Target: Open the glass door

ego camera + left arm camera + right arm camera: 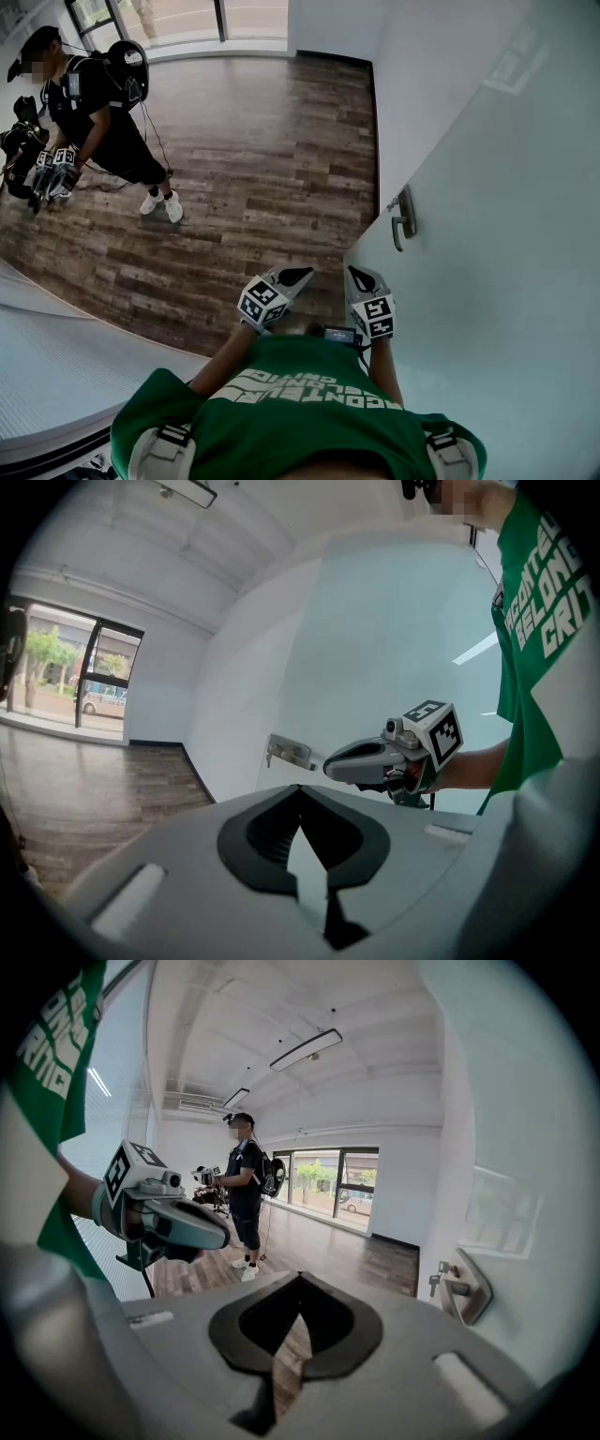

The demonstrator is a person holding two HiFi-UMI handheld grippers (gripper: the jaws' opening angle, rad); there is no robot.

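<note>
Risk of clenched, empty right tool (298, 1277) skidding off handle (464, 1286) just ahead-right, knocking glass door (506, 234); left tool (300, 787) alongside likewise clamped on nothing. Latched or ajar: unclear.

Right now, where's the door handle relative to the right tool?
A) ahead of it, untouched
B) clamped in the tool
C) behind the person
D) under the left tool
A: the door handle sits on the glass door ahead of the right tool with open space between them, and that tool's jaws are together on nothing.
</note>
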